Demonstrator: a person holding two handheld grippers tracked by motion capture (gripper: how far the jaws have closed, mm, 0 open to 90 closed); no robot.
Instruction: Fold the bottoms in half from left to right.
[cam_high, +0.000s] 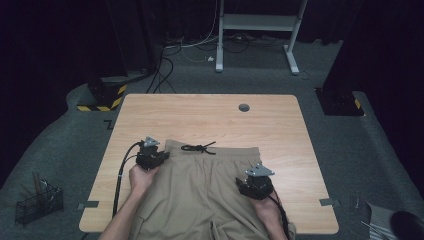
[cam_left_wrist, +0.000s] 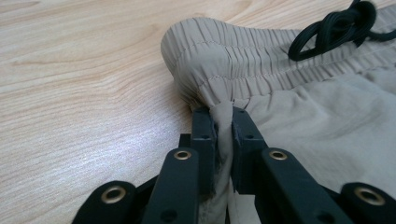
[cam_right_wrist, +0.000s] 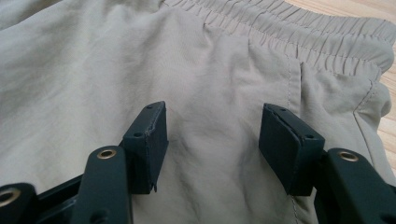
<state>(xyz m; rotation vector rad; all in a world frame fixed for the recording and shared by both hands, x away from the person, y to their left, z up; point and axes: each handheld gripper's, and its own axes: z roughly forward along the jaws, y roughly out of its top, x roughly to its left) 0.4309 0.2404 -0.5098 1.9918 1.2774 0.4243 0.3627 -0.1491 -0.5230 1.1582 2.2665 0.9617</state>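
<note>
The tan shorts (cam_high: 200, 190) lay flat on the wooden table (cam_high: 210, 115). The left gripper (cam_left_wrist: 223, 122) pinched a fold of cloth below the waistband's corner. The right gripper (cam_right_wrist: 212, 135) stood wide open over the cloth, holding nothing.

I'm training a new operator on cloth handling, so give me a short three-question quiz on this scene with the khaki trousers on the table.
1. True or false: the left claw is shut on a pinch of the khaki trousers just under the elastic waistband.
2. The right claw is: A) shut on the waistband, B) open over the trouser fabric, C) holding the black drawstring.
3. Fill in: the black drawstring lies knotted at the trousers' ____.

Key: 1 true; 2 B; 3 waistband.
</note>
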